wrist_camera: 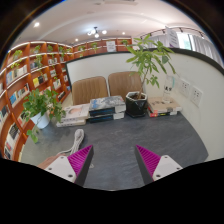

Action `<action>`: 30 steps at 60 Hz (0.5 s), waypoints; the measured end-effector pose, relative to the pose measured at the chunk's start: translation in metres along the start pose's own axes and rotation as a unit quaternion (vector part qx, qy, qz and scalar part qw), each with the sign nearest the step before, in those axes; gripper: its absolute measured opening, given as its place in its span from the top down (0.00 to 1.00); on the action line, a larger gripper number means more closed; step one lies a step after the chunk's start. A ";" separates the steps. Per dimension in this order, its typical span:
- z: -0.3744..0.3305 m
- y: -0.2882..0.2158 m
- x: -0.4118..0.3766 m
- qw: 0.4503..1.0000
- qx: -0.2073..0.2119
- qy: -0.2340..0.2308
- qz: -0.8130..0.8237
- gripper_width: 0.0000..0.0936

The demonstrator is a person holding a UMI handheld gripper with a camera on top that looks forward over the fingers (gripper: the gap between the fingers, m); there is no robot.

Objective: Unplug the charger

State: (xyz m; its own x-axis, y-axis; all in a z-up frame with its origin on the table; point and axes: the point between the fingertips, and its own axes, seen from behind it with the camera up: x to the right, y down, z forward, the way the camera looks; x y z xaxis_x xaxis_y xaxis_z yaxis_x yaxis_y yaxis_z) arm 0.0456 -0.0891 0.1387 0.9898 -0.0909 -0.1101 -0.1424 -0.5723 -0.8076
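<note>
My gripper (113, 160) is open, its two magenta pads (80, 158) wide apart with only bare grey tabletop (115, 140) between them. It hovers over the near part of the table. A white cable (70, 147) loops on the table just beside the left finger. On the white wall to the right, beyond the right finger, sit two small white wall plates (186, 89) that look like sockets. I cannot make out a charger on them from here.
At the far side of the table stand a tall potted plant (148, 62), stacked books (105, 107), a flat box (165, 104) and a leafy plant (42, 104) at the left. Two chairs (90, 90) and bookshelves (30, 75) lie behind.
</note>
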 end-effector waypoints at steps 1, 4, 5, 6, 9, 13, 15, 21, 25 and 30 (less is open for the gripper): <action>0.000 0.001 0.000 1.000 -0.002 0.002 -0.001 0.11; -0.001 0.006 0.002 1.000 -0.012 0.008 -0.003 0.11; -0.002 0.008 0.003 1.000 -0.015 0.010 -0.004 0.10; -0.002 0.010 0.004 1.000 -0.018 0.012 -0.006 0.10; -0.004 0.016 0.005 0.999 -0.030 0.021 -0.009 0.10; -0.004 0.017 0.004 0.999 -0.036 0.024 -0.013 0.09; -0.007 0.017 0.001 0.999 -0.038 0.022 -0.015 0.09; -0.014 0.012 -0.010 0.999 -0.035 0.008 -0.023 0.10; -0.020 0.004 -0.016 0.999 -0.027 -0.003 -0.033 0.09; -0.027 -0.006 -0.020 0.999 -0.014 -0.016 -0.047 0.09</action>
State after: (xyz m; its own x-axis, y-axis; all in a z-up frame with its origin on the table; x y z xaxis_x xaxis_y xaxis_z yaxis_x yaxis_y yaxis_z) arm 0.0260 -0.1061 0.1617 0.9985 -0.0110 -0.0537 -0.0496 -0.6005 -0.7981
